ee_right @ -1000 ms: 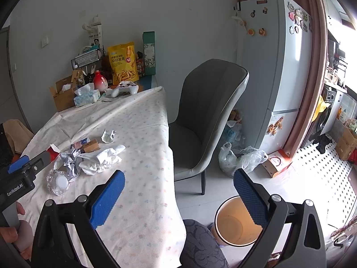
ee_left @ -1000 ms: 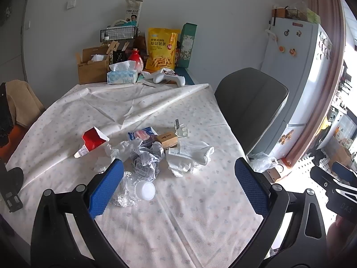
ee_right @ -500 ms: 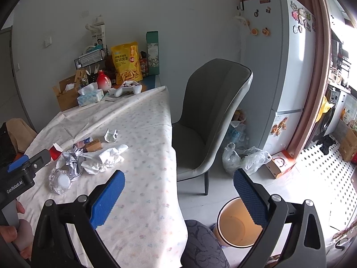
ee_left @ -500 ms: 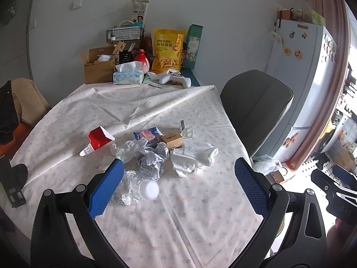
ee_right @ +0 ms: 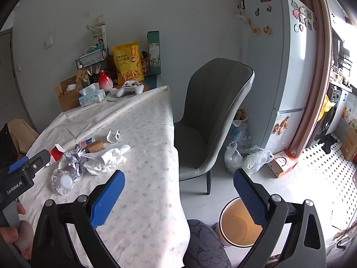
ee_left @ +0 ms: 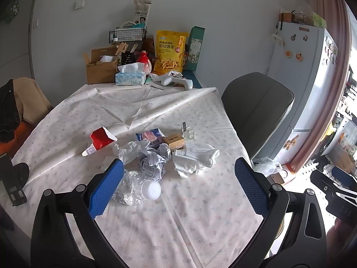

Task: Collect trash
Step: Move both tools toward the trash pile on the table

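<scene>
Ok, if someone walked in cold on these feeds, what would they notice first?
Probably the heap of crumpled trash mid-table on the dotted tablecloth, with a torn red carton lying at its left edge. Next, the open, empty left hand-held gripper held just short of that pile. In the right wrist view, the empty orange-lined bin stands on the floor beside the table, near the grey chair.

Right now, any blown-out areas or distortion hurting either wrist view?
Left wrist view: trash pile sharp and evenly lit; far right edge blown out; fisheye bends the fridge. Right wrist view: window glare washes the floor; a sunlit patch on the tablecloth; bin readable.
</scene>
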Demonstrator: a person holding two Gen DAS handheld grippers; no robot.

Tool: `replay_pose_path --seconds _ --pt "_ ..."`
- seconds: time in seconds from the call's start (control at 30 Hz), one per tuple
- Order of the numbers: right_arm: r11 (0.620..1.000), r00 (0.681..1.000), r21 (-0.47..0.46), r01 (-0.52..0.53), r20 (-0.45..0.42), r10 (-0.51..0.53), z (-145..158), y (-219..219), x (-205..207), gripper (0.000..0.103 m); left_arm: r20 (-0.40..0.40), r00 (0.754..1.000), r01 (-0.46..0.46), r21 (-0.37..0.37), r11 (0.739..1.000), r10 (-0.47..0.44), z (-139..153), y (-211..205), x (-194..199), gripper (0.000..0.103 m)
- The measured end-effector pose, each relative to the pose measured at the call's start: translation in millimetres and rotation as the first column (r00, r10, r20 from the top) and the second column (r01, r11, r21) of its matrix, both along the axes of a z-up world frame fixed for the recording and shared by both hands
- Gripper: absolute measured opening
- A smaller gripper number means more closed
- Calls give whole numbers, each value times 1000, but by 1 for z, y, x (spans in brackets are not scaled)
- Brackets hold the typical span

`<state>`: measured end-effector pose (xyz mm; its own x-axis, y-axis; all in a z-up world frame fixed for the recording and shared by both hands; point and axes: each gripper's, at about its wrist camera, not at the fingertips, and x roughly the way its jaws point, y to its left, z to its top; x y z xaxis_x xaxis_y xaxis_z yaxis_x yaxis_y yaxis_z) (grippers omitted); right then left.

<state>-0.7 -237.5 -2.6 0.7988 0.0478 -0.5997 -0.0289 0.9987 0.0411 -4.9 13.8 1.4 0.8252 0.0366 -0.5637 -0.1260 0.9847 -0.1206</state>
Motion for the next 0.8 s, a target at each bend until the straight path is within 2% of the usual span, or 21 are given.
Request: replay_pose_path --seconds 0.8 --pt "1000 1000 8 -13 3 13 6 4 1 96 13 1000 -13 -10 1000 14 4 12 -3 99"
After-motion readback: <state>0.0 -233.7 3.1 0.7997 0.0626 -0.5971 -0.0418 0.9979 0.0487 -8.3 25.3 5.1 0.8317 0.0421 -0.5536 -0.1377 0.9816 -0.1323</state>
